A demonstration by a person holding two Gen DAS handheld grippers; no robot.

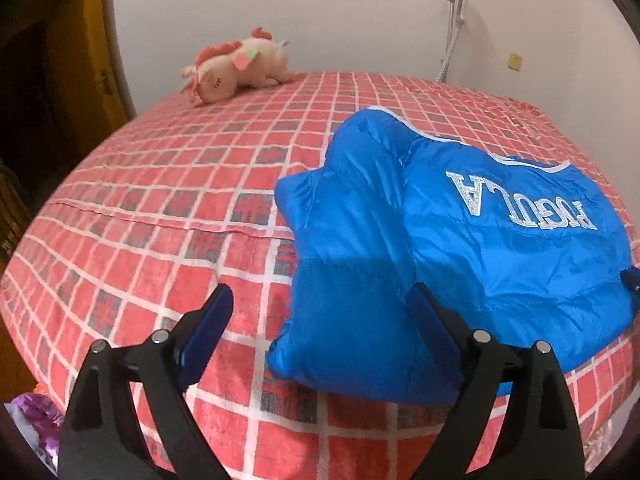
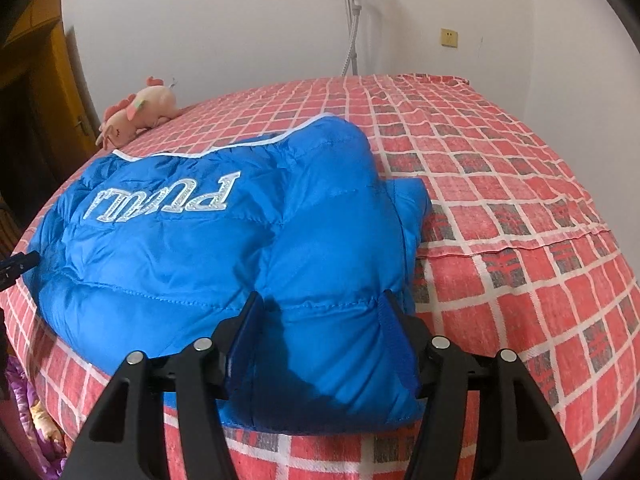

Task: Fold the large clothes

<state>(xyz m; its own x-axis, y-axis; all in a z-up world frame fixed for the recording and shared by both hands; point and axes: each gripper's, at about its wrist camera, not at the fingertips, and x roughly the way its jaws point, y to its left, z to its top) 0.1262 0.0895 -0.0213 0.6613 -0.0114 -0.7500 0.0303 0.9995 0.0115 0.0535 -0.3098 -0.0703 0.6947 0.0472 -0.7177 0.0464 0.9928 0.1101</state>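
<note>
The blue puffer jacket [image 1: 460, 240] lies bundled on the bed [image 1: 160, 200]. The left gripper [image 1: 320, 304] is spread wide, the jacket's near edge between its fingers. The right gripper [image 2: 320, 308] is also spread apart, straddling the jacket's near fold. A plush toy [image 1: 236, 66] lies far ahead

A bed [image 1: 168, 216] with a red checked cover stands against a white wall [image 2: 240, 20]. A yellow wooden door [image 1: 94, 44] is on the left, a socket [image 2: 449, 37] on the wall.
</note>
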